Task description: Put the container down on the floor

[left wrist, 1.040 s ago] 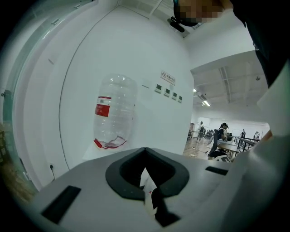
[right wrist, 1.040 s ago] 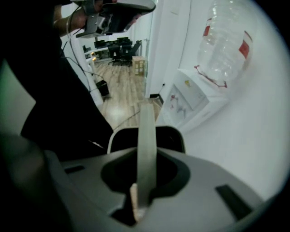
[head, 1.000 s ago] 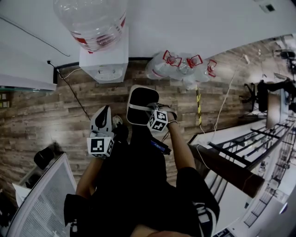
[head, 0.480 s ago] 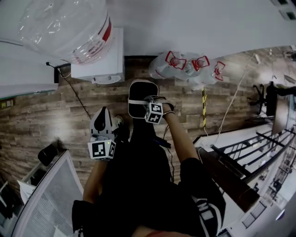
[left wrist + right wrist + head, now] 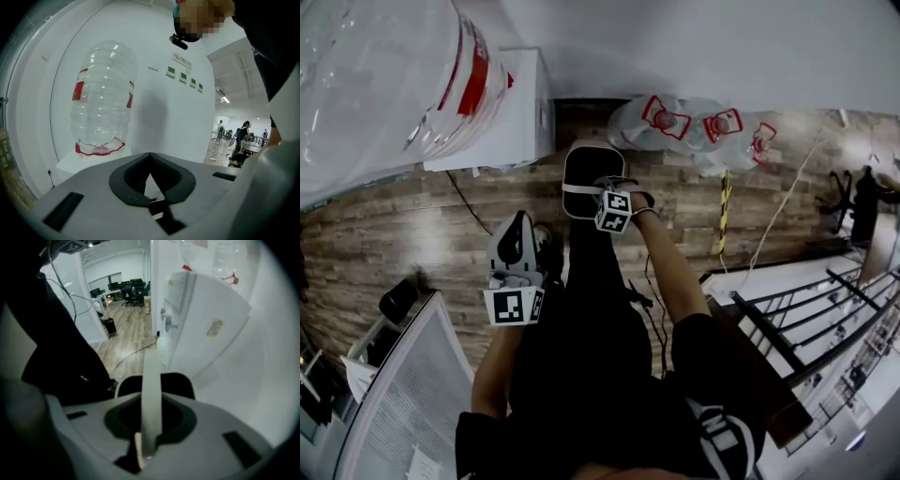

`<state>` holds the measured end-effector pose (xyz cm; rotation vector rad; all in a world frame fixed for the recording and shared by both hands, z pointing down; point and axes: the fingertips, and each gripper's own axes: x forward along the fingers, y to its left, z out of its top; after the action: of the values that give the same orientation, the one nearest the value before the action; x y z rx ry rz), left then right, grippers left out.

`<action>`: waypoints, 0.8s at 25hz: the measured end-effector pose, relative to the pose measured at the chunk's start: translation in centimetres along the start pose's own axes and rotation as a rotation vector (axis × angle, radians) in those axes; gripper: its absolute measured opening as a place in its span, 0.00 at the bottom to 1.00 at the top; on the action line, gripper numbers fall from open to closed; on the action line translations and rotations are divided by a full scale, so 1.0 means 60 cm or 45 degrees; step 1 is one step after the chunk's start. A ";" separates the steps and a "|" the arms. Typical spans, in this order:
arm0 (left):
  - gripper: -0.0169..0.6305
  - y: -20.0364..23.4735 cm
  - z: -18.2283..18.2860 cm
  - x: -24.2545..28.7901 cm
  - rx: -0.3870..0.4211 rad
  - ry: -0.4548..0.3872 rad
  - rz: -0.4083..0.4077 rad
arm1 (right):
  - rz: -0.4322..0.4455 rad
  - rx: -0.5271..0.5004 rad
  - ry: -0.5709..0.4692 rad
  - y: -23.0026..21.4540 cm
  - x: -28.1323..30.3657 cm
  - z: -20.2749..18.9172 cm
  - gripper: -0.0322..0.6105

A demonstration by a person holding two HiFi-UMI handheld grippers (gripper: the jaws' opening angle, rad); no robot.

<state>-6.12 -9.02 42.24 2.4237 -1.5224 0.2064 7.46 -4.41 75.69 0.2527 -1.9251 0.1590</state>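
- Above the floor (image 5: 412, 234), right gripper (image 5: 600, 192) reaches forward, fingers pinching the pale handle (image 5: 152, 394) of a black container (image 5: 591, 167).
- Left gripper (image 5: 517, 246) lower, fingers pressed together.

The container (image 5: 586, 173) hangs at your twelve o'clock, its handle between the jaws of your right gripper (image 5: 602, 194). Your left gripper (image 5: 518, 232) sits at eight o'clock of it, nearer you. The water dispenser (image 5: 508, 103) stands at eleven against the wall (image 5: 675, 42), a water bottle (image 5: 384, 75) on top. Empty bottles (image 5: 694, 127) lie on the floor (image 5: 394, 225) at one o'clock by the wall. A railing (image 5: 806, 309) runs at four.
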 end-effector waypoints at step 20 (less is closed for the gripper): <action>0.07 0.027 -0.157 0.106 -0.085 0.062 0.049 | 0.021 -0.089 -0.007 -0.160 0.266 -0.060 0.17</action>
<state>-4.60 -12.32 53.11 2.3227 -1.5306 0.2168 7.62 -14.43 91.82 0.1907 -1.9350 0.1015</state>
